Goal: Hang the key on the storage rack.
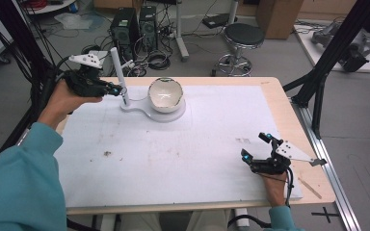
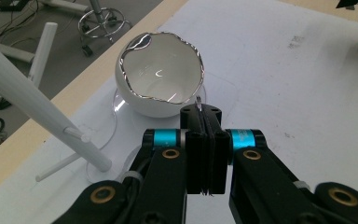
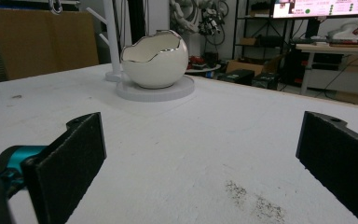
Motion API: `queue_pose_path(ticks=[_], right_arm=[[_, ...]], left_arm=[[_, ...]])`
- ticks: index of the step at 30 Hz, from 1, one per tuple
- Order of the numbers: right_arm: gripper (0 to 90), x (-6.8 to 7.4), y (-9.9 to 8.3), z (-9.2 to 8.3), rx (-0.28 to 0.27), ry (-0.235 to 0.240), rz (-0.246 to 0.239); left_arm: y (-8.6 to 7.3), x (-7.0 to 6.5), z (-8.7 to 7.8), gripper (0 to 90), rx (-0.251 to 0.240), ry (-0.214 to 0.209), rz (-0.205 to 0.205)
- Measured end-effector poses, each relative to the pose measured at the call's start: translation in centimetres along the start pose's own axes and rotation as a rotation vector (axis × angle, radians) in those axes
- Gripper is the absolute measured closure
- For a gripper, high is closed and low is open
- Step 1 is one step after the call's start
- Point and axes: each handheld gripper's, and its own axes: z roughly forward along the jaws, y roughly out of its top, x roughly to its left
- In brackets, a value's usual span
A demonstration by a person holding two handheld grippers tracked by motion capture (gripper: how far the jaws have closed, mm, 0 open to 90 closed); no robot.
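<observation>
Eggshell-shaped bowl [image 1: 165,95] sits at the far left part of the table [image 1: 279,96], resting on the round end of a white stand base [image 1: 173,114]; the bowl is white with a jagged, silver-edged rim and an opening tilted toward the person. From largest to smallest: the wooden table carries a white mat [image 1: 183,144] that covers most of its top and bears faint brown smudges and a dark scuff near the right side. On the mat's far left stands the white base, and from its narrow end a slim white post [image 1: 119,77] rises with short pegs sticking out of it, just left of the bowl.

In the high view the left gripper [image 1: 115,89] is held above the far-left corner, its tips touching or just beside the post; which cannot be told. In the left gripper view its 2 black jaws are pressed flat together, and a thin silvery sliver [image 2: 199,101] pokes up from between their tips; what it is cannot be told. The bowl lies just beyond those tips.

The right gripper [image 1: 256,147] rests low over the mat near the table's right edge, well apart from the bowl. Its 2 jaws stand wide apart with nothing between them
</observation>
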Motion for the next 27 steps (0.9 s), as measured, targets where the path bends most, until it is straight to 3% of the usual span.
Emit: queue_pose_path(ticks=[9, 20, 27], right_arm=[[0.6, 0.0, 0.0, 0.0, -0.001, -0.001, 0.000], [0.6, 0.0, 0.0, 0.0, -0.001, -0.001, -0.001], [0.6, 0.0, 0.0, 0.0, -0.001, 0.000, 0.000]], left_arm=[[-0.2, 2.0, -0.1, 88.5, 0.006, 0.042, -0.038], [-0.9, 4.0, 1.4, 88.5, 0.022, 0.069, -0.072], [-1.4, 4.9, 2.1, 88.5, 0.034, 0.060, -0.098]])
